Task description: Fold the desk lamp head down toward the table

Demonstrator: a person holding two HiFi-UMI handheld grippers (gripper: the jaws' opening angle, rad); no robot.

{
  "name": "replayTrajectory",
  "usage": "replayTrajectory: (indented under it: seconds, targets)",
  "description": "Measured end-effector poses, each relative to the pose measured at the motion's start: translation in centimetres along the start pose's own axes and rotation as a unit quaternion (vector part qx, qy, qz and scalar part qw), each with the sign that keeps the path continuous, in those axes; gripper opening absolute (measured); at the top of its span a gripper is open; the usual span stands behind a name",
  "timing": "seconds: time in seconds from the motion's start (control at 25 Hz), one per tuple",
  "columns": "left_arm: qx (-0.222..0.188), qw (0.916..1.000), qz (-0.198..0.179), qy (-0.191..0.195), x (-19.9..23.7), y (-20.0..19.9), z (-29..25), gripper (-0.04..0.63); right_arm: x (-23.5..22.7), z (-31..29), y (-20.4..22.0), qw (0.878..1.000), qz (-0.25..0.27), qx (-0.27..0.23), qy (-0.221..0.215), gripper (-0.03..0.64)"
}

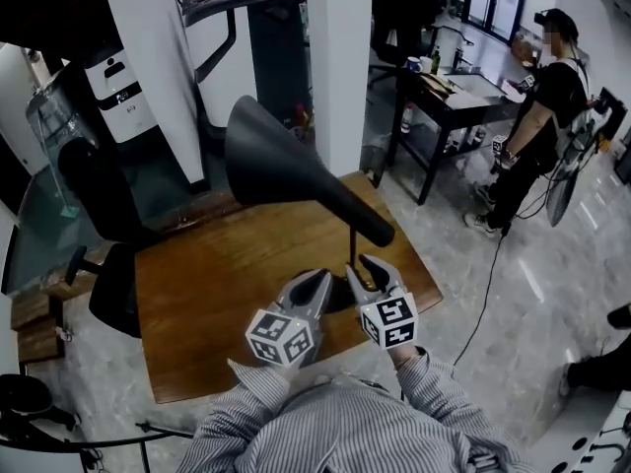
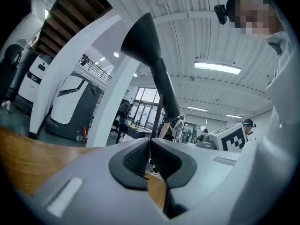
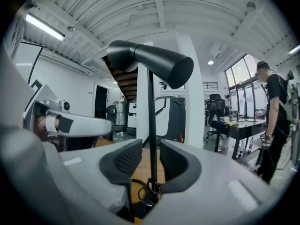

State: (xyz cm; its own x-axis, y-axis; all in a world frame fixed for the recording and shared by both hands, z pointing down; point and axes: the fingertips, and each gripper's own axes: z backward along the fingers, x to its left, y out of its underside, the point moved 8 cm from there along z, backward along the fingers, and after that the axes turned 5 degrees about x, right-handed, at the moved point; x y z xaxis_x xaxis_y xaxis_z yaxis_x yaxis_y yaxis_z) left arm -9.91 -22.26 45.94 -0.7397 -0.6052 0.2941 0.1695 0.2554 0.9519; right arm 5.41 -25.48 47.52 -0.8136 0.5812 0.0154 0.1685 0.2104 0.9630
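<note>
A black desk lamp stands on the wooden table (image 1: 207, 304). Its cone-shaped head (image 1: 276, 166) lies nearly level, wide mouth to the left, on a thin upright pole (image 1: 350, 249). My left gripper (image 1: 317, 282) is shut with nothing in it, just left of the pole over the dark base. In the left gripper view the pads (image 2: 136, 156) meet, and the lamp head (image 2: 145, 32) rises above them. My right gripper (image 1: 371, 270) is open beside the pole. In the right gripper view (image 3: 151, 149) the pole (image 3: 151, 116) shows in the gap, untouched by either pad, under the head (image 3: 150, 62).
A black office chair (image 1: 108, 215) stands at the table's left edge. A white pillar (image 1: 340, 67) rises behind the table. A person (image 1: 537, 116) stands by a black desk (image 1: 454, 97) at the far right. A cable (image 1: 488, 294) runs across the floor.
</note>
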Motion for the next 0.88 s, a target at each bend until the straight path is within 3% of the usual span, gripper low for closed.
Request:
replayTrajectory:
  seconds: [0.24,0.44,0.72,0.88]
  targets:
    - [-0.024,0.9993,-0.017,-0.023,0.8,-1.7,-0.3,0.026,-0.5,-1.6,-0.5,1.000,0.017,-0.003,0.000,0.107]
    - [-0.063,0.9944,-0.065,-0.055,2.2,-5.0,0.9,0.059,-0.4,-2.1,-0.7,1.000,0.025,-0.014,0.000,0.055]
    - [-0.124,0.9720,-0.180,-0.086,2.2,-10.9,3.6,0.079,-0.6,-2.2,-0.7,1.000,0.025,-0.011,-0.012,0.054]
    - [-0.153,0.9590,-0.218,-0.097,2.1,-14.2,5.3,0.113,-0.5,-2.3,-0.7,0.999,0.024,-0.014,-0.019,0.054]
